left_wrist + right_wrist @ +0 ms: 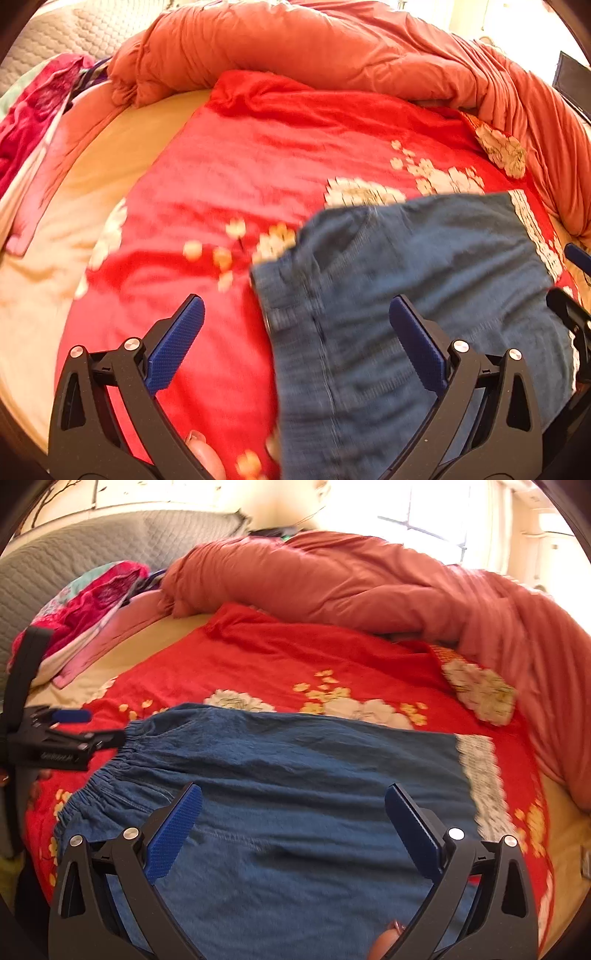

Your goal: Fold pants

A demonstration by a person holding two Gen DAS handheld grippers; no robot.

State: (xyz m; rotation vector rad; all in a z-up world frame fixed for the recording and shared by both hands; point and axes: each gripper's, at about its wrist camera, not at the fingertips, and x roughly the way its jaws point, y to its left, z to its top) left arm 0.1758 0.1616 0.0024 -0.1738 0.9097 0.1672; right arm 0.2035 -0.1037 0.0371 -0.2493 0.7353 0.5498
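Note:
Blue denim pants (295, 775) with an elastic waistband at the left and a pale lace hem at the right lie folded flat on a red floral blanket (277, 664). My right gripper (293, 797) is open and empty, hovering over the middle of the pants. My left gripper (297, 310) is open and empty over the waistband edge of the pants (424, 277). It also shows in the right wrist view (70, 731), just left of the waistband. The right gripper shows at the right edge of the left wrist view (572, 317).
A bunched orange duvet (369, 583) lies along the far and right sides of the bed. A pile of pink and magenta clothes (92, 602) sits at the far left. A grey quilted headboard (92, 542) stands behind. Beige sheet (55, 258) shows at the left.

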